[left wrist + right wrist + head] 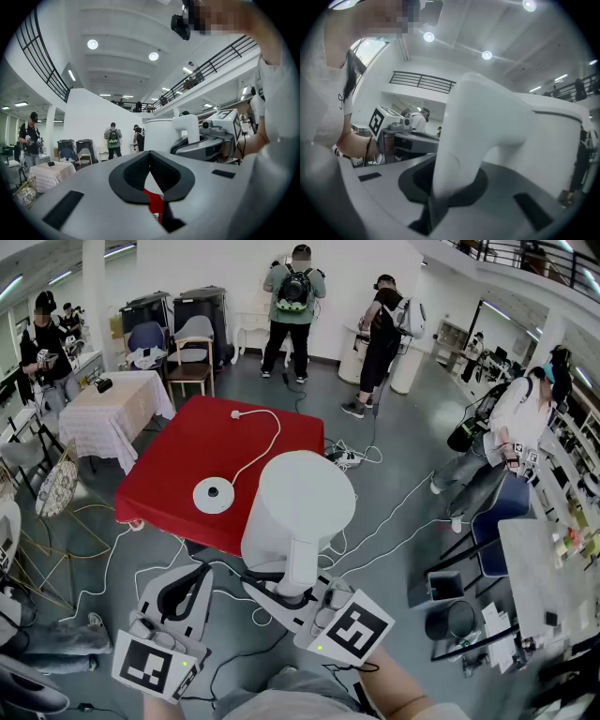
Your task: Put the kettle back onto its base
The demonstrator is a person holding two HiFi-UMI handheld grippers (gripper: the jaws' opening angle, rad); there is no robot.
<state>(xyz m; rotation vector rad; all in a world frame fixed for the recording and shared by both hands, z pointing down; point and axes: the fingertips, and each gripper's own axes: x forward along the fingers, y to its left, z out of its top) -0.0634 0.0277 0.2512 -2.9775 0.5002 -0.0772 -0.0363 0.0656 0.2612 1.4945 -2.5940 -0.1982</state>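
The white kettle (298, 507) hangs in the air over the near edge of the red table (178, 451), with my right gripper (292, 599) shut on its handle (459, 154). Its round white base (214, 495) lies on the table left of the kettle, and the white cord (265, 448) runs back to a plug (236, 414). In the left gripper view the kettle (161, 133) shows to the right, with the red table visible below. My left gripper (176, 594) is held low, left of the kettle, with jaws together and nothing between its pads (161, 173).
Several people stand at the back and right. A table with a white cloth (108, 413) and chairs (192, 357) are at the left rear. Cables (394, 521) trail over the floor. Dark bins (448, 615) and a desk (544, 582) are at the right.
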